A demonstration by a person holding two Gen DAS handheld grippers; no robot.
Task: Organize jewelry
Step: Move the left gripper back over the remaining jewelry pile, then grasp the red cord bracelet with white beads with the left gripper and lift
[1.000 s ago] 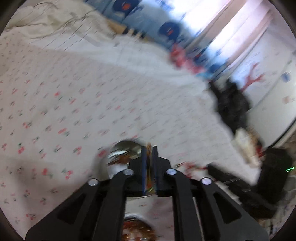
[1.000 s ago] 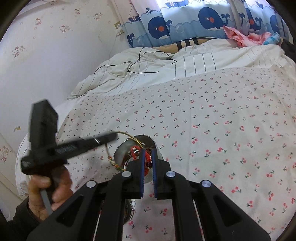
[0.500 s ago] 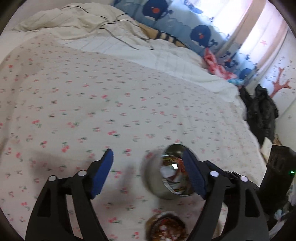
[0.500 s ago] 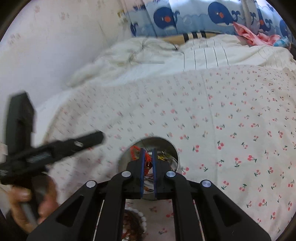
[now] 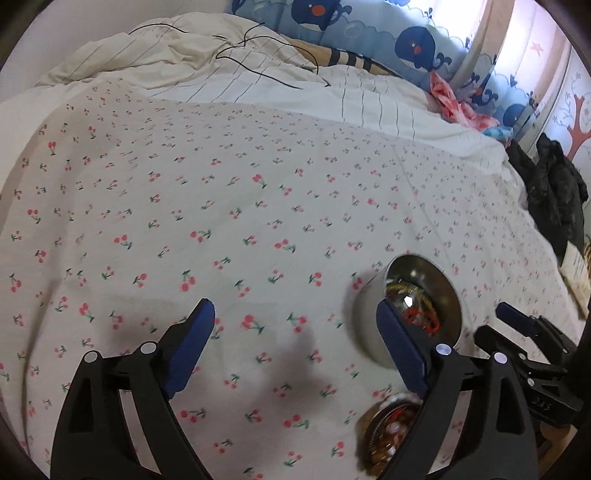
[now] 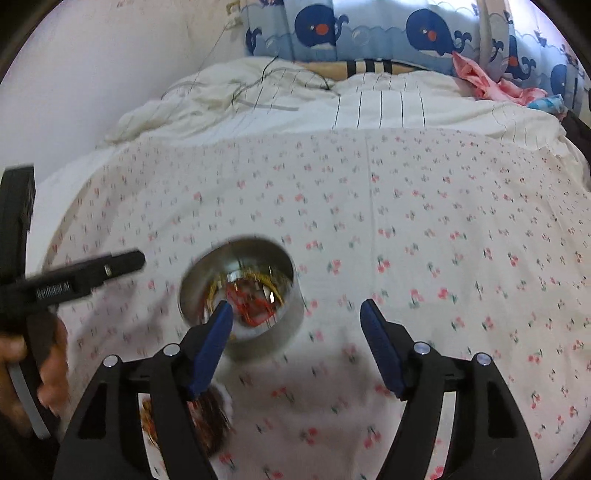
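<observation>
A round steel tin [image 5: 373, 332] stands on the cherry-print bedsheet [image 5: 258, 206] and holds red and gold jewelry [image 5: 421, 317]. The tin [image 6: 258, 332] and its jewelry [image 6: 255, 299] also show in the right wrist view. A second small round container with beads [image 5: 391, 435] lies just in front of it; it also shows in the right wrist view [image 6: 214, 406]. My left gripper [image 5: 295, 325] is open and empty, left of the tin. My right gripper [image 6: 295, 317] is open and empty, its left finger at the tin's near rim.
A rumpled white duvet [image 5: 207, 62] with a black cable lies at the far end of the bed. Whale-print curtains [image 6: 369, 29] hang behind. Dark clothing [image 5: 554, 192] sits off the bed's right side. The left gripper's body [image 6: 74, 277] shows at the left.
Both grippers have opened. The right one let go of the red jewelry, which now lies in the tin. The left gripper swung left and back from the tin.
</observation>
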